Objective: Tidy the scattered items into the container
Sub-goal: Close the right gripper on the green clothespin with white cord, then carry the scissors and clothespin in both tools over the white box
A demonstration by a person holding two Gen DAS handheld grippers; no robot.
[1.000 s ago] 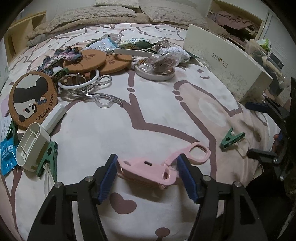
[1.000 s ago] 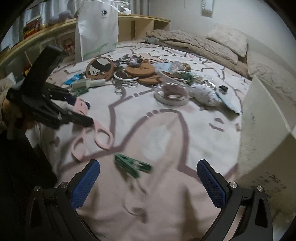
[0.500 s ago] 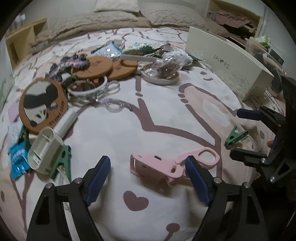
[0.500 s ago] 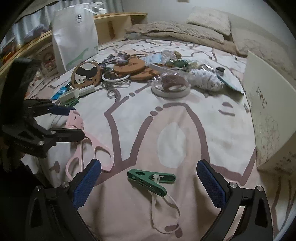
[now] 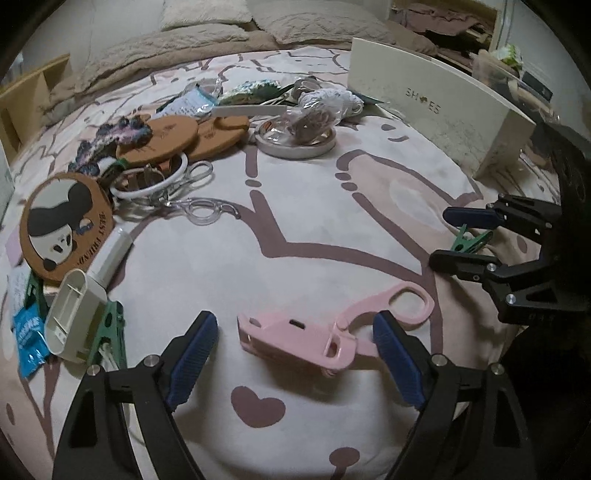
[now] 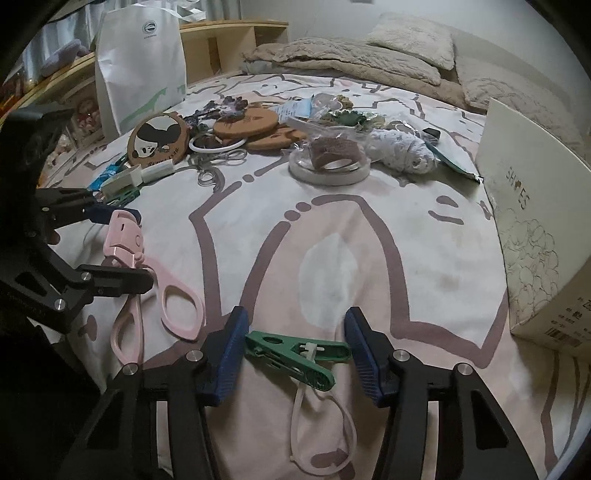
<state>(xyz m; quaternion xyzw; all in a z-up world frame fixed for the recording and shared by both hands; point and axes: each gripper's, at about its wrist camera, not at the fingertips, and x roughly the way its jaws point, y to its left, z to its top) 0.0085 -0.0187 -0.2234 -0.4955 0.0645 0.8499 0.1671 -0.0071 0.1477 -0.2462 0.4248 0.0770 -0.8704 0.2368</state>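
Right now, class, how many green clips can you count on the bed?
3 for certain. One green clip lies between the closing right gripper's fingers; another sits beside the cream holder; a third lies under the panda coaster's edge. Clutter may hide more.

A bed cover, pale with brown line drawings and a brown heart, spreads across the bed. At its far end lie beige pillows and a rumpled beige blanket. A white paper bag with a green print stands upright at the bed's edge, in front of a wooden shelf. Another shelf behind the bed holds folded brownish cloth.
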